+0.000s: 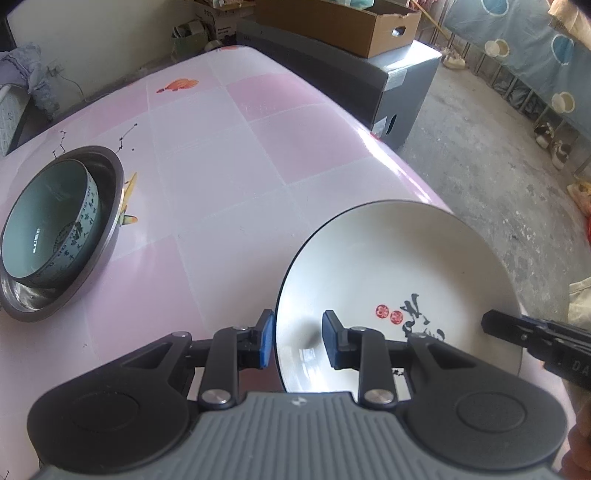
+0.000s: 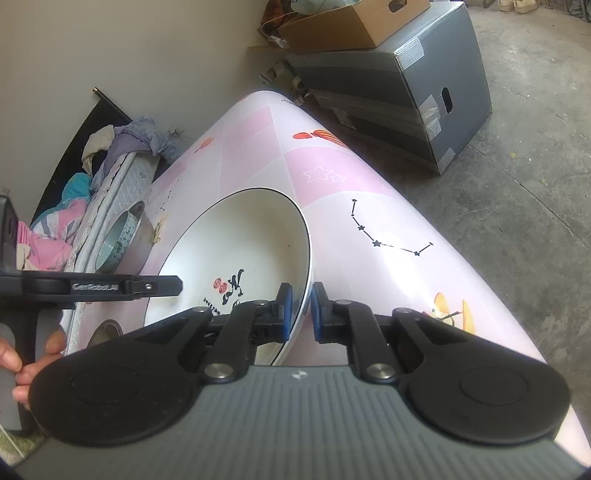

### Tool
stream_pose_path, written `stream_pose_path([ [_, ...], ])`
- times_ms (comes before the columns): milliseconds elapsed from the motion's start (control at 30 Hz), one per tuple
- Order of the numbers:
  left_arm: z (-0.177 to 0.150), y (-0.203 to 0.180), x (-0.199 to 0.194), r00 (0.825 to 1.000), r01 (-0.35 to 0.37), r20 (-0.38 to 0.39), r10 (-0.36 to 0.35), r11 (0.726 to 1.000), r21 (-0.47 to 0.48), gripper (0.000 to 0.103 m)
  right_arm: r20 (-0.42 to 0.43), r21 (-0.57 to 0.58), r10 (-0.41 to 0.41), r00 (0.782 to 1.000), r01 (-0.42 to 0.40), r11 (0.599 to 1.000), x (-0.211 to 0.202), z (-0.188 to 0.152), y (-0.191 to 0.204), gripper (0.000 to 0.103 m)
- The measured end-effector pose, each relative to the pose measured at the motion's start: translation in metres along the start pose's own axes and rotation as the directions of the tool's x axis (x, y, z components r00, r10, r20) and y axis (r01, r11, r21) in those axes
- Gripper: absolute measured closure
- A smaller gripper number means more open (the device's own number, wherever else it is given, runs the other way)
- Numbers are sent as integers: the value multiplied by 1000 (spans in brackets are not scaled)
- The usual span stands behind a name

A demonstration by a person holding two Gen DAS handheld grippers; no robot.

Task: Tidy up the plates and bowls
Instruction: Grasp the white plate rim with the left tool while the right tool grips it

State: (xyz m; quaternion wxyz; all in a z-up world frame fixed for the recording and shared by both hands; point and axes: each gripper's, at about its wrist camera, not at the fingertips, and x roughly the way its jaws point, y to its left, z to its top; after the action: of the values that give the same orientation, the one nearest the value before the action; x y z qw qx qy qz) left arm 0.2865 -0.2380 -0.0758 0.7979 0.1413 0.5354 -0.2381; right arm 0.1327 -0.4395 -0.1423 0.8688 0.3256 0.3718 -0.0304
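**Both grippers pinch the plate's rim**

Right at the bottom of the left wrist view, the left gripper (image 1: 297, 341) straddles the near rim of the white plate (image 1: 399, 266): one blue pad outside the dark edge, the other over the white inside. The jaws are narrowed but not fully closed. The outer pad looks to be against the rim, though whether the inner pad actually presses I cannot tell for sure. Over in the right wrist view, lower centre, the right gripper (image 2: 302, 308) has its jaws nearly closed on the opposite rim, both pads tight to the thin edge. That one has it.

The plate sits tilted near the edge of the pink checked surface (image 1: 207, 177), at the right of the left wrist view, with the concrete floor (image 1: 480, 155) just beyond. My read: glazed ceramic, stiff, fairly heavy, slick and breakable, so the rim is the only sensible hold, and two opposed grips suit it.

Further off, at the left of the frame, a pale green bowl (image 1: 48, 225) sits nested inside a metal basin (image 1: 107, 221), well apart from the plate. Beyond the surface, upper centre, stand a grey box (image 1: 369, 70) and a cardboard carton (image 1: 354, 22).
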Motion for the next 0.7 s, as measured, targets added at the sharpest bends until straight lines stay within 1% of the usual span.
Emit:
stream_pose_path([
  [333,-2,-8,-1,1000,-28,8,28,1000,6,68,-3,-4,14,1000,-14,1000,3,-1,-2,93],
  [467,-3,-8,-3,999,-42,0,42,999,-19,68,2,-19,-7,1000,7,1000,3,-2,3,92],
  [567,-3,-5,-3,999,-36,-12,36,998,-45,68,2,-38,-31,1000,31,999,2,-1,10,91],
  [700,-4,-3,-5,999,-33,-19,32,997,-63,69,-5,-37,-37,999,37,999,1,4,13,91],
])
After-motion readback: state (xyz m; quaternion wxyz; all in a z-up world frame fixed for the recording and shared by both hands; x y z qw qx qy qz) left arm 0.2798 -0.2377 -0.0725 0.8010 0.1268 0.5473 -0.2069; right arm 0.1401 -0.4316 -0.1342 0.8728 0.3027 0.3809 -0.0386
